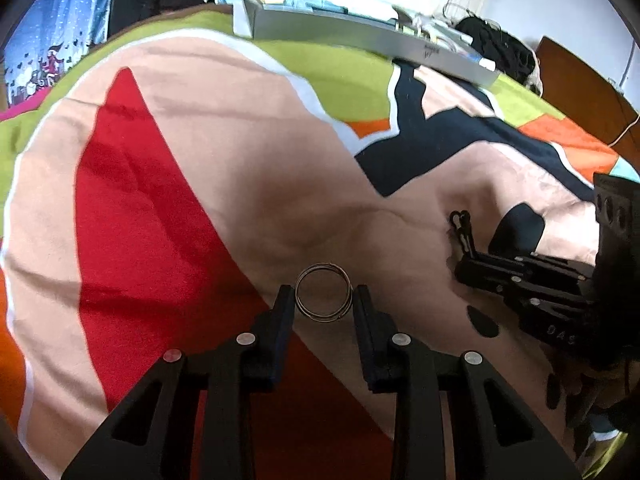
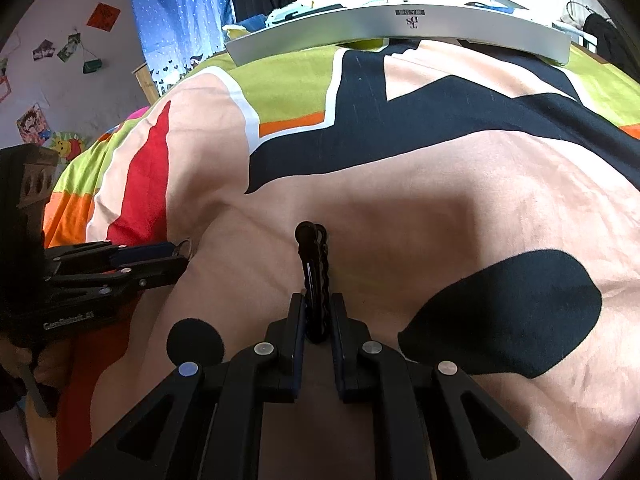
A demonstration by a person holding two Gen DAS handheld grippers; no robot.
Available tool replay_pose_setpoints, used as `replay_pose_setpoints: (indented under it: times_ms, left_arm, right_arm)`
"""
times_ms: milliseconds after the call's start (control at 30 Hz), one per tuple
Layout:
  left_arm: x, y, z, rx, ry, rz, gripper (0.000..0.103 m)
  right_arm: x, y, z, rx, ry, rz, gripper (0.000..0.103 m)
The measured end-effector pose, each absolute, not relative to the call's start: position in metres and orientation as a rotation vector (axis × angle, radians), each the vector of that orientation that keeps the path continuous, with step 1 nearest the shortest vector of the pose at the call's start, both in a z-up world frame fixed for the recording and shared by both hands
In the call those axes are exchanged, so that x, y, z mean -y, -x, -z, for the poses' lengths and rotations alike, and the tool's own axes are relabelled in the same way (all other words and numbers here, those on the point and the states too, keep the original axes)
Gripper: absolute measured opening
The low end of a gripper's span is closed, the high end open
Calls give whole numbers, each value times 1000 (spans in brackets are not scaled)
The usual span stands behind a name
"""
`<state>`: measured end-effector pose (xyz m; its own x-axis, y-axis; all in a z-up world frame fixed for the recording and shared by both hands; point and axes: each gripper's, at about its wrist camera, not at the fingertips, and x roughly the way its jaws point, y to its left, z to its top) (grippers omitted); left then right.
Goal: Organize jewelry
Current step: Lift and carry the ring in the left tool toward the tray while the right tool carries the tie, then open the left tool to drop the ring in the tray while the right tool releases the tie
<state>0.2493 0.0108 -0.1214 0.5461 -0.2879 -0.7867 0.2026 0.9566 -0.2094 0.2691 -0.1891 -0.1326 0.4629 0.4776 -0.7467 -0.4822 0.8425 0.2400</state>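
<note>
Left gripper: we see our left gripper closed on a thin metal bangle, one finger touching each side of the ring, which stands up off the bedspread.
Bangle: it looks like several fine wire hoops stacked together (we count them only roughly), held over the peach patch just beside the red wedge of the print.
Right gripper: our right gripper is clamped on a black hair clip, whose near end sits between the pads while its rounded far end points away from us.
Hair clip: one side has a wavy, toothed edge; in the left wrist view it sticks out beyond the right gripper's fingertips, over the fabric.
Grippers together: they are near each other, side by side above the bed, both angled down.
Tray: a shallow white tray lies at the far edge of the bedspread, well apart from both pieces, with assorted small items inside that we cannot make out.
Backdrop: blue dotted curtain behind the bed.
</note>
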Motion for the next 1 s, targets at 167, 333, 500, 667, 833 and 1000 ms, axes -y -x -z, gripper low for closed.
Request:
replay_pose_setpoints:
  times_ms: [167, 333, 500, 667, 833, 1000]
  left_arm:
    - [-12, -249, 103, -900, 122, 283, 25]
    - [-12, -261, 84, -854, 144, 286, 25]
    - [-8, -282, 73, -830, 147, 286, 25]
    - [-11, -300, 44, -787, 139, 294, 25]
    - [-9, -338, 3, -728, 111, 312, 25]
    - [3, -383, -22, -698, 85, 318, 25]
  right_arm:
    - [193, -266, 125, -878, -13, -593, 12]
    - [202, -266, 115, -839, -48, -592, 12]
    - [211, -278, 104, -810, -68, -580, 12]
    - [216, -295, 87, -764, -56, -576, 12]
    - [225, -326, 44, -661, -53, -573, 12]
    - [226, -370, 7, -578, -54, -544, 12]
